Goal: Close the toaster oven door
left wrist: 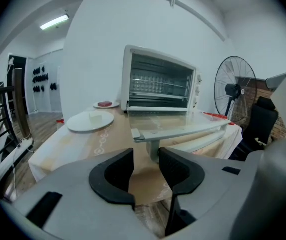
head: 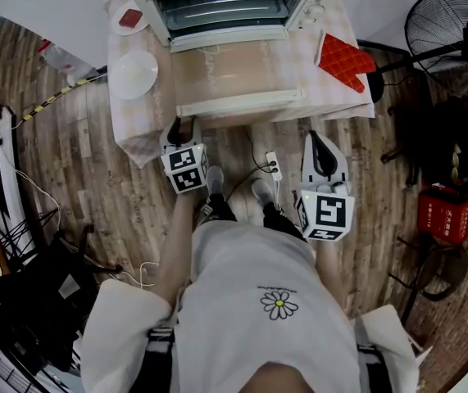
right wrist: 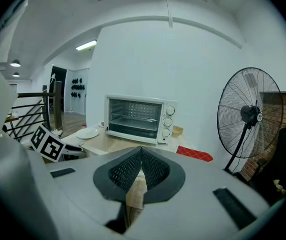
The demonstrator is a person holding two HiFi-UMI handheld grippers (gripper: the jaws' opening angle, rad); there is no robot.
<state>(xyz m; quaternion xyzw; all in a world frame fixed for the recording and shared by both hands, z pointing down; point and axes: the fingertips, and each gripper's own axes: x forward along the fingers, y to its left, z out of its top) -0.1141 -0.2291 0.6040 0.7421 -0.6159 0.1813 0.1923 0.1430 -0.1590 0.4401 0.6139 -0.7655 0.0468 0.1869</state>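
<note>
1. Holding your left gripper [left wrist: 147, 156] low at the front edge of the table [head: 135, 129], you have its jaws spread. The door handle's post [left wrist: 153, 148] stands just past the gap, and the pads are not pressing on it.
2. Your right gripper [right wrist: 141, 156] hangs back from the table with its jaws pressed together on nothing.
3. The toaster oven door [head: 229, 68] lies folded down flat and fully open in front of the toaster oven [head: 234, 6].
4. A white plate [head: 134, 74] sits to the door's left and a red quilted mat [head: 344, 60] to its right.
</note>
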